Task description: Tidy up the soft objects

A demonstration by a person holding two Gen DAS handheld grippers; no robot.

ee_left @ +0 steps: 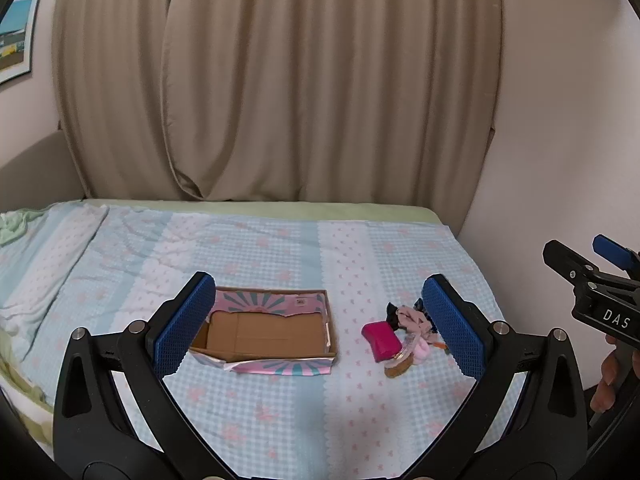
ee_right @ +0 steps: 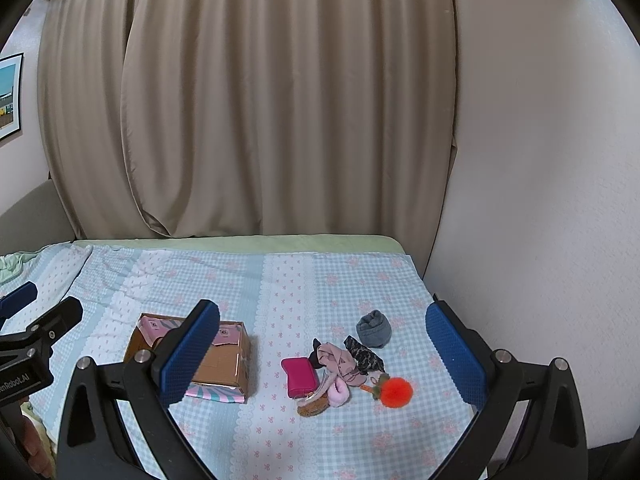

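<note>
Both claws, the left claw (ee_left: 316, 324) and the right claw (ee_right: 324, 356), are held spread wide and empty above the bed (ee_right: 280, 280). Soft objects (ee_right: 340, 368) are heaped right of the cardboard box (ee_right: 224, 364).

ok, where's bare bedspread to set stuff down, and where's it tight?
Free: the strip between the box and the pink pouch; the wide stretch from the box back to the curtain; the near edge in front of the pile. The box's floor looks bare too. Crowded: pouch, cloths, grey sock and orange pompom cluster together.
</note>
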